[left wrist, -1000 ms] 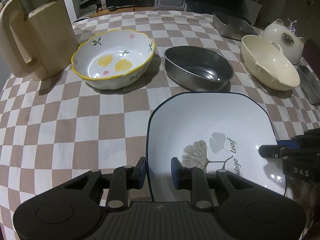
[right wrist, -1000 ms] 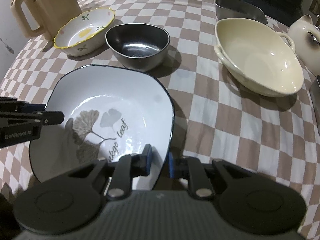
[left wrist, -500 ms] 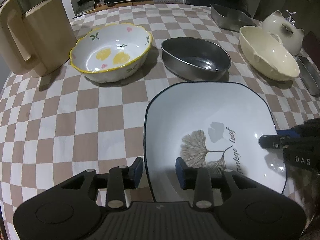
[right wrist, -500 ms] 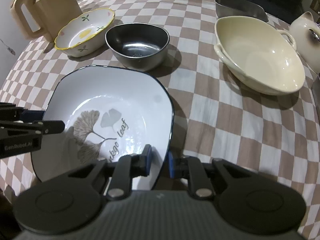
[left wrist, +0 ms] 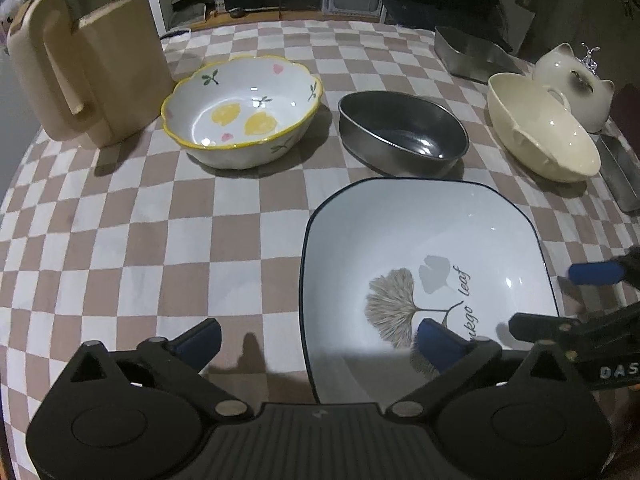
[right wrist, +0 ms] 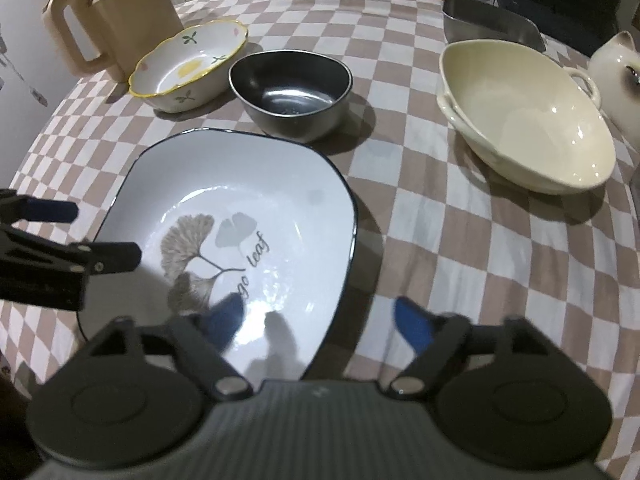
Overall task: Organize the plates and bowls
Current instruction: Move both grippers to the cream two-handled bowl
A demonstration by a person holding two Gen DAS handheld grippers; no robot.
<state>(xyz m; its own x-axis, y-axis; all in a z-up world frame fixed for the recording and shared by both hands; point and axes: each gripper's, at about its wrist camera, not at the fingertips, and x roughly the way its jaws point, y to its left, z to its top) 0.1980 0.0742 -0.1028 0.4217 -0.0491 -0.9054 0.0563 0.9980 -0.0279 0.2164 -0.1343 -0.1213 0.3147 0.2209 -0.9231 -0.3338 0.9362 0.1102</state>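
A white square plate (left wrist: 424,240) (right wrist: 248,196) with a dark rim and a ginkgo leaf print lies flat on the checked tablecloth. My left gripper (left wrist: 318,340) straddles the plate's left rim, its jaws opening wide, the pads clear of the rim. My right gripper (right wrist: 318,320) straddles the right rim the same way, jaws opening and touching nothing. Each gripper shows in the other's view: the right gripper (left wrist: 560,300) at the plate's right edge, the left gripper (right wrist: 90,234) at its left edge.
Behind the plate stand a yellow-rimmed flower bowl (left wrist: 240,120) (right wrist: 188,68), a dark metal bowl (left wrist: 402,132) (right wrist: 290,92) and a cream handled bowl (left wrist: 540,132) (right wrist: 524,120). A beige pitcher (left wrist: 88,72) is far left. A metal tray (left wrist: 472,56) and a cat-shaped pot (left wrist: 572,84) are far right.
Both grippers were shut on the plate's opposite rims and have spread wide, letting go. The plate has stayed in place on the cloth.
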